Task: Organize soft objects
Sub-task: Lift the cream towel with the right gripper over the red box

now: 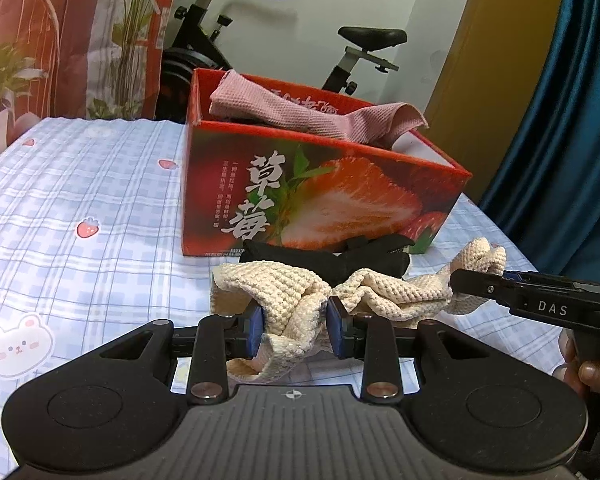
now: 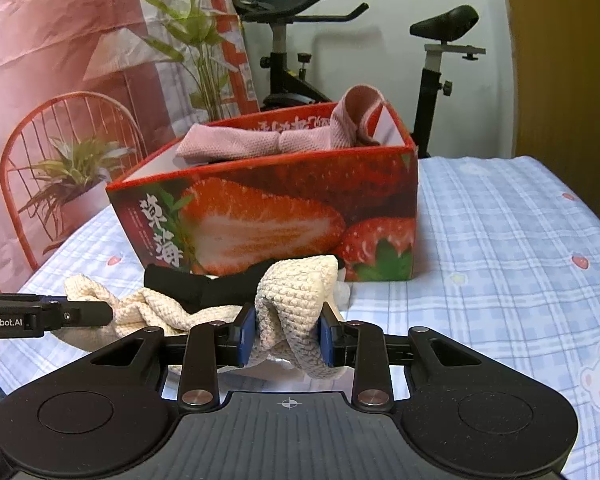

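The work surface is a bed [image 1: 80, 184] covered in a blue checked sheet with strawberry prints; an exercise bike [image 1: 260, 32] and a curtain stand behind it. A red strawberry box [image 1: 320, 200] sits on the sheet with a pink cloth [image 1: 300, 114] draped across its open top; a black cloth [image 1: 324, 258] lies at the foot of the box.

We judge the cream knitted cloth [image 1: 284, 300], just in front of the box, to be light, limp and compliant; it will sag between supports and will not slip readily, given its coarse weave. We recommend taking it at bunched folds near opposite ends, as it is taken at present.

The left gripper [image 1: 295, 326] is clamped on one bunched end, fabric filling the narrow gap between its blue pads; the right gripper [image 2: 287, 332] is clamped likewise on the opposite end.
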Motion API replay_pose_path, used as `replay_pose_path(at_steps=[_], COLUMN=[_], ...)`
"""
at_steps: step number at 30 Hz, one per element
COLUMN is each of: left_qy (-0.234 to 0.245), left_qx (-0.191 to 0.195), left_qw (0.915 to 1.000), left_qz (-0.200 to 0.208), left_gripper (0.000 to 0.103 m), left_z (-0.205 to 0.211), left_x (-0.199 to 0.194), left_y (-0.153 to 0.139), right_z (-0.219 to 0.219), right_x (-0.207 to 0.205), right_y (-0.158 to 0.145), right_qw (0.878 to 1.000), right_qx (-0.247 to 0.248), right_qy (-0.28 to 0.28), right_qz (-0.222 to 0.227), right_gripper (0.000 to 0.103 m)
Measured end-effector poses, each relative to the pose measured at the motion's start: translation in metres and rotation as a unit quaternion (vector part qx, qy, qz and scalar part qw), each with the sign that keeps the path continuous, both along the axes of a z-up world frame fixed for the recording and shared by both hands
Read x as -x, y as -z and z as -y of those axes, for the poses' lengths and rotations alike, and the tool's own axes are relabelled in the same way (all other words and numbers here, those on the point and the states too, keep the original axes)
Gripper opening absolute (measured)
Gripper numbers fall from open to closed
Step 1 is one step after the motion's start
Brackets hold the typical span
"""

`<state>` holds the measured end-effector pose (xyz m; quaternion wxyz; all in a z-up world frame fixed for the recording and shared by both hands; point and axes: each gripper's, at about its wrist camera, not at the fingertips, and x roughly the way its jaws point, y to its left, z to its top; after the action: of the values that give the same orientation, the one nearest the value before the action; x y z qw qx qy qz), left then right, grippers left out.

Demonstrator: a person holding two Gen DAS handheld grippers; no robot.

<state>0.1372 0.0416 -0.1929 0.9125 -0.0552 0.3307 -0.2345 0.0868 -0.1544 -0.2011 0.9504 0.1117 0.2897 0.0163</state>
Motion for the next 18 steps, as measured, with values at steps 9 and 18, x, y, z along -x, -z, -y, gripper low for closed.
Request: replay_pose_path(at_steps=[9, 18], left_qy=[0.007, 0.004], left_qx=[0.004, 0.017], left_qw=[0.9999, 0.9997], left_qz=[0.007, 0.018], left_gripper=[0.034, 0.033], left_z=[-0.002, -0.008], left_x=[0.007, 0.006], left_y=[-0.003, -0.010], right_z=[-0.001, -0.006], right_x=[0.007, 0.008], right_y=[-0.007, -0.016], right_qw=[1.000, 1.000], right_qx=[0.002, 0.006], right_qy=[0.001, -0.005], right_qz=[0.013, 0.025], right_gripper=[0.029, 0.028])
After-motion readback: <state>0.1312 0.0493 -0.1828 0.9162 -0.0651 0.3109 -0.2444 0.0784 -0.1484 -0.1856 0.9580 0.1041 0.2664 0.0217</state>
